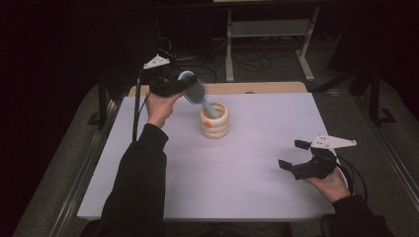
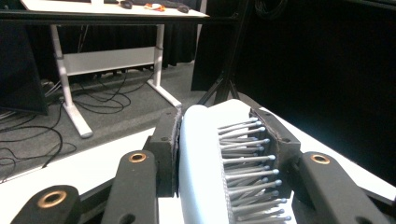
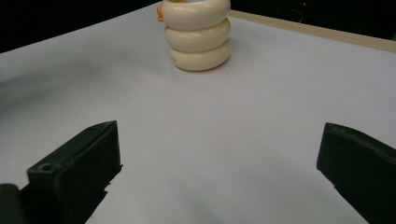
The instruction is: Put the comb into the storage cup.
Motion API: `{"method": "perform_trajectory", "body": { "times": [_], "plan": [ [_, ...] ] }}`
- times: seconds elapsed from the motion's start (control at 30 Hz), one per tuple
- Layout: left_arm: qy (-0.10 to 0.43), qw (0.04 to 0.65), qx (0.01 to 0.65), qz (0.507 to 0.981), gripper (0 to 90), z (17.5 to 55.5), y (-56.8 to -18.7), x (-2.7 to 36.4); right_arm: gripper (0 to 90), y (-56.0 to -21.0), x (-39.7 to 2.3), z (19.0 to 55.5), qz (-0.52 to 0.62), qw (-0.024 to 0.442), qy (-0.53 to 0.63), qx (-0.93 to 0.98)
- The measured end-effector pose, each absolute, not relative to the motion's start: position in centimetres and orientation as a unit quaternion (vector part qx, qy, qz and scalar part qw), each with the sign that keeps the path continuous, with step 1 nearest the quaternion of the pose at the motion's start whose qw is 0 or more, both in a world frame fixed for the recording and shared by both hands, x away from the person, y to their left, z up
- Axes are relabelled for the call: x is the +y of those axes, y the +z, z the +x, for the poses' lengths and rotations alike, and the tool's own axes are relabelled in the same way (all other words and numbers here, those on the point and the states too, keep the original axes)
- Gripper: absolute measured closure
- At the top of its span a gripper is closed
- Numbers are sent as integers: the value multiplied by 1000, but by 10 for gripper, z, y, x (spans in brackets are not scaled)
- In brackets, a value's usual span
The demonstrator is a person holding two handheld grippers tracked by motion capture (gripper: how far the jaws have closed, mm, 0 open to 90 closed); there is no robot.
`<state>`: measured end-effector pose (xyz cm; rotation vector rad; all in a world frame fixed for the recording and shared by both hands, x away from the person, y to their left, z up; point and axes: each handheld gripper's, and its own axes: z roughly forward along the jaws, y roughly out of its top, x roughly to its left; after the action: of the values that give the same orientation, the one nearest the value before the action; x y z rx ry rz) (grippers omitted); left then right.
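**Q:** Report the condition of your left gripper (image 1: 185,85)

**A:** My left gripper is clamped on the hairbrush (image 1: 196,92). In the left gripper view the two pads press on the pale blue head of the hairbrush (image 2: 205,163), one on its smooth back and one against the bristle side. I hold it above the far left part of the white worktop (image 1: 237,163), just left of the cream holder (image 1: 214,120)

**Q:** Position of the hairbrush relative to the holder?

**A:** The hairbrush is tilted. Its head is up at my jaws and its blue handle slopes down to the right, with the handle tip inside the holder's open mouth. Whether the tip touches the bottom cannot be determined

**Q:** Position of the holder?

**A:** It stands upright on the worktop, nearer the far edge than the near edge, roughly midway between the left and right edges. It is built of three stacked rounded rings, with a small orange mark on its side. It also appears in the right gripper view (image 3: 198,35), at the top

**Q:** Condition of your right gripper (image 1: 292,154)?

**A:** Its jaws stand wide apart with nothing between them. It sits low over the near right corner of the worktop, well apart from the holder, pointing towards it
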<state>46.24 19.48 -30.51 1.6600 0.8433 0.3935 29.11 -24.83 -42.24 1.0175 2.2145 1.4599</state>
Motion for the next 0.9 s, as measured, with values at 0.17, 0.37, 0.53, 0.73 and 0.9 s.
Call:
{"method": "perform_trajectory", "body": {
  "times": [0.17, 0.37, 0.53, 0.73, 0.9],
  "plan": [
    [168, 576, 362, 713, 567, 464, -308, 191, 0, -423, -248, 291, 352, 149, 506, 773],
    [169, 575, 367, 711, 567, 466, -315, 189, 0, -423, -248, 291, 352, 149, 506, 774],
    [166, 576, 373, 708, 566, 468, -323, 188, 0, -424, -247, 291, 352, 149, 503, 775],
    [165, 573, 376, 709, 566, 470, -330, 184, 0, -424, -247, 291, 351, 149, 503, 776],
    [160, 572, 376, 711, 566, 471, -336, 180, 0, -425, -246, 291, 351, 147, 501, 777]
  ]
}}
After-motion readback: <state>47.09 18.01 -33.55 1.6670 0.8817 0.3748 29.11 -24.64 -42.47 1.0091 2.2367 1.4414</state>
